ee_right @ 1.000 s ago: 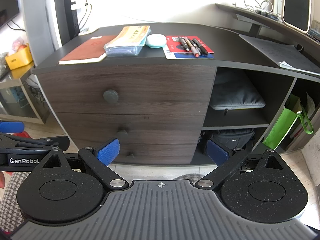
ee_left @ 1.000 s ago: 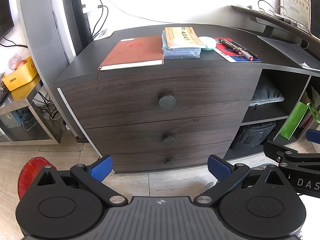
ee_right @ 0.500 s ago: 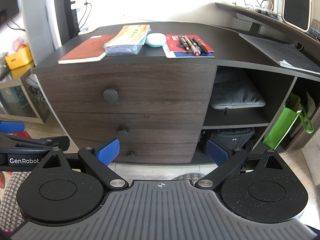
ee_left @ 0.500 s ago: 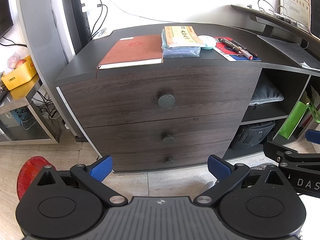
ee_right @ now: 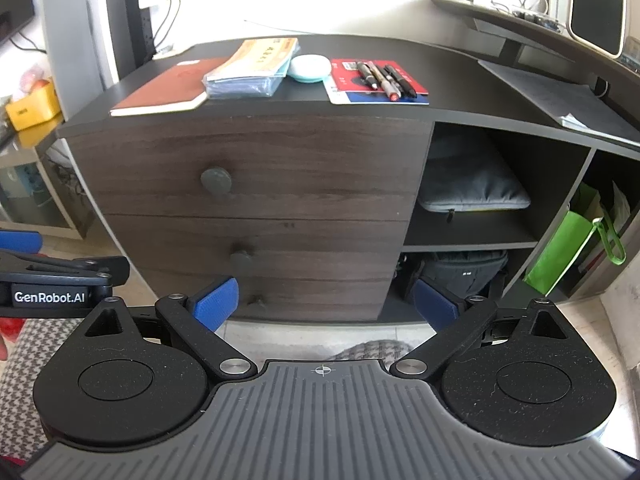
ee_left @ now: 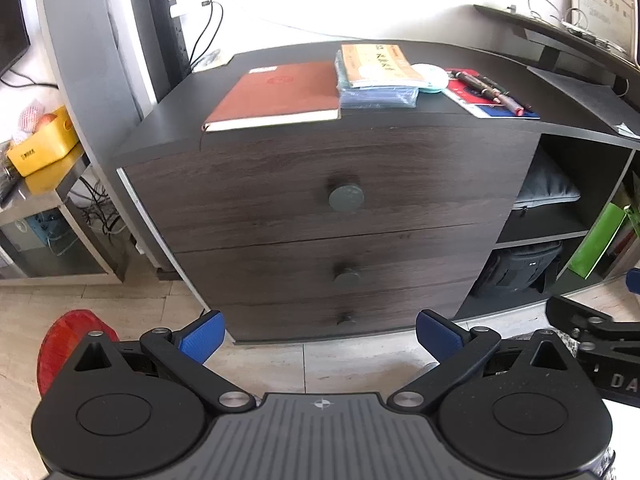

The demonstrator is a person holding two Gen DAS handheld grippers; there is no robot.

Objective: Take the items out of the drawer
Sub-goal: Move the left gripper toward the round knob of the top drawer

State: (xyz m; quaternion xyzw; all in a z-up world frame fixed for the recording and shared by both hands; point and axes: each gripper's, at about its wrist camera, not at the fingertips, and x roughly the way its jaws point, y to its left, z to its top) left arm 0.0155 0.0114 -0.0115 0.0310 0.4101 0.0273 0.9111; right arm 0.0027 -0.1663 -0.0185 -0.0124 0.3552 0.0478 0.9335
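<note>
In front of the shut top drawer [ee_left: 320, 184], both my left gripper [ee_left: 318, 334] and right gripper [ee_right: 325, 300] hang spread and empty; I would centre one squarely on the knob [ee_left: 346, 197] before pulling straight.

The dark wood-grain top drawer [ee_left: 320, 184] is shut flush, its round grey knob [ee_left: 346, 197] at centre, with two more shut drawers stacked toward 6 o'clock below it.
</note>
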